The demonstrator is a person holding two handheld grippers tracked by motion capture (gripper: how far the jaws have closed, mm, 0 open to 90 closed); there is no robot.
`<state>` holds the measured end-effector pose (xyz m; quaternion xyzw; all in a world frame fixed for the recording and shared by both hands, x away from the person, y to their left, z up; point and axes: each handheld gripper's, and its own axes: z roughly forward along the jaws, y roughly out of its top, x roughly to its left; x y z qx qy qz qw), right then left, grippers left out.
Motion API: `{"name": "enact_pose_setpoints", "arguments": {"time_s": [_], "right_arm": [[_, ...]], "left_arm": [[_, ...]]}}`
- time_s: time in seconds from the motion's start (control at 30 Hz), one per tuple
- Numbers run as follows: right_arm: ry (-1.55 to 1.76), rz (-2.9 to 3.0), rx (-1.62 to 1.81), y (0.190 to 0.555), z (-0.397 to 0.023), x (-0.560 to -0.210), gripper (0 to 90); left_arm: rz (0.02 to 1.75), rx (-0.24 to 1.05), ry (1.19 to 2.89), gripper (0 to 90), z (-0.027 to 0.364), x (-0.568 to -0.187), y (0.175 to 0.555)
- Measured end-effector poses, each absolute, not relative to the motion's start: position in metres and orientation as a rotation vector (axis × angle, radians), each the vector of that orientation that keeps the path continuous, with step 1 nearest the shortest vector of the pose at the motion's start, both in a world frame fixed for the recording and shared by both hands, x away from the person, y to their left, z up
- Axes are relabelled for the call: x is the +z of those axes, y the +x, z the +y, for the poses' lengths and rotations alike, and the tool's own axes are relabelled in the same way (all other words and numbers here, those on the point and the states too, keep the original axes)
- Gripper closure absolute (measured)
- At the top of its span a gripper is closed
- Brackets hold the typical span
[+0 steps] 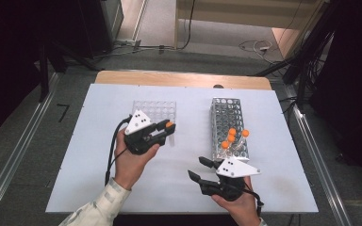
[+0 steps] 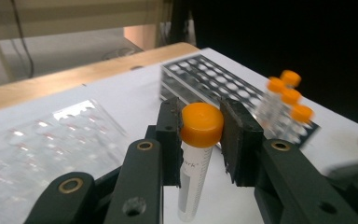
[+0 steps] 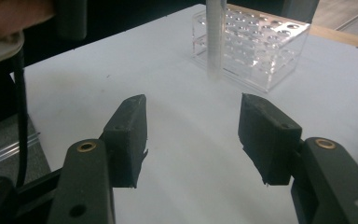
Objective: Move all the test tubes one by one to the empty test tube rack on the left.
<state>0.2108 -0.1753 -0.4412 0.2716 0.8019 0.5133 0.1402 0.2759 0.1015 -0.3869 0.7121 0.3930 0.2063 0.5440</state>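
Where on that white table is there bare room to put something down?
The white table is bare along its left edge, beside the clear plastic rack, and in the strip between that rack and the metal mesh rack. It is crowded near the orange-capped tubes.

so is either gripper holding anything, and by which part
The left gripper holds an orange-capped tube by its cap, pads clamped on either side. The right gripper is open and holds nothing.
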Motion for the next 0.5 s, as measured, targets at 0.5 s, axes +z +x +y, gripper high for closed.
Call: {"name": "enact_pose_setpoints", "arguments": {"time_s": [0.5], "right_arm": [[0.911, 2.257, 1.461, 0.202, -0.225, -0.449, 38.4]], "left_arm": [[1.029, 0.548, 1.658, 70.5, 0.11, -0.385, 0.324]]}}
